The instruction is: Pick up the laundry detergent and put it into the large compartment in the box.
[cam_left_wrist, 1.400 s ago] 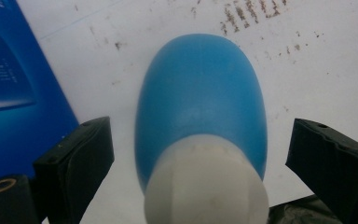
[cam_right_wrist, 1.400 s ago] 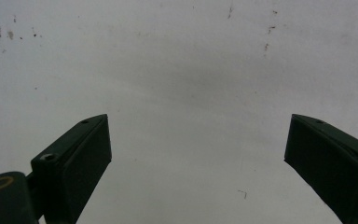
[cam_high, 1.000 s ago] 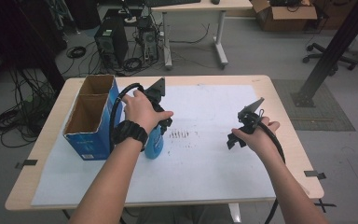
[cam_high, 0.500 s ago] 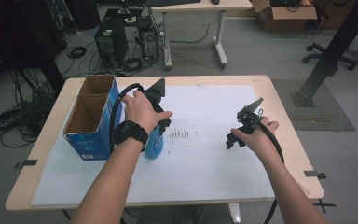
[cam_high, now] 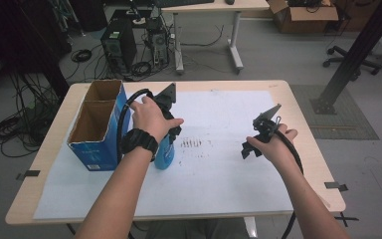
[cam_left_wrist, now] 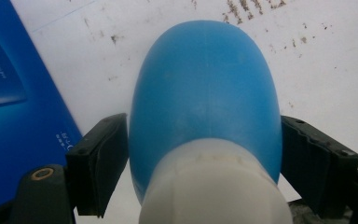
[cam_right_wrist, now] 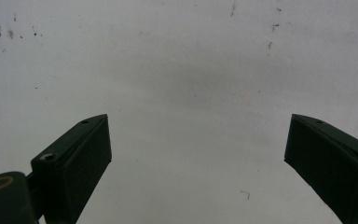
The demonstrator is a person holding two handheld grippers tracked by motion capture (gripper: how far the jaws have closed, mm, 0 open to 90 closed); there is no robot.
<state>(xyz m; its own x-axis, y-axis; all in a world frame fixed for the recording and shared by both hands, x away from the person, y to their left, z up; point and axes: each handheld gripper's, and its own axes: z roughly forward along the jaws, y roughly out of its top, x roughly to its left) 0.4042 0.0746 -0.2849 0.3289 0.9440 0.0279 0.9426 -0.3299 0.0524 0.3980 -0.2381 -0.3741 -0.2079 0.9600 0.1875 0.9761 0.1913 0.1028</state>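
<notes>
Smooth rounded blue bottle between left claw pads.

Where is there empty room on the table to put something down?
The white paper sheet is bare between the dark speckled marks and the right gripper, and along its near edge. The left side is crowded: the blue cardboard box stands beside the round blue plastic bottle, held in the left gripper.

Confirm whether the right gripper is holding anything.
No: the right gripper has its fingers spread wide over bare white paper.
</notes>
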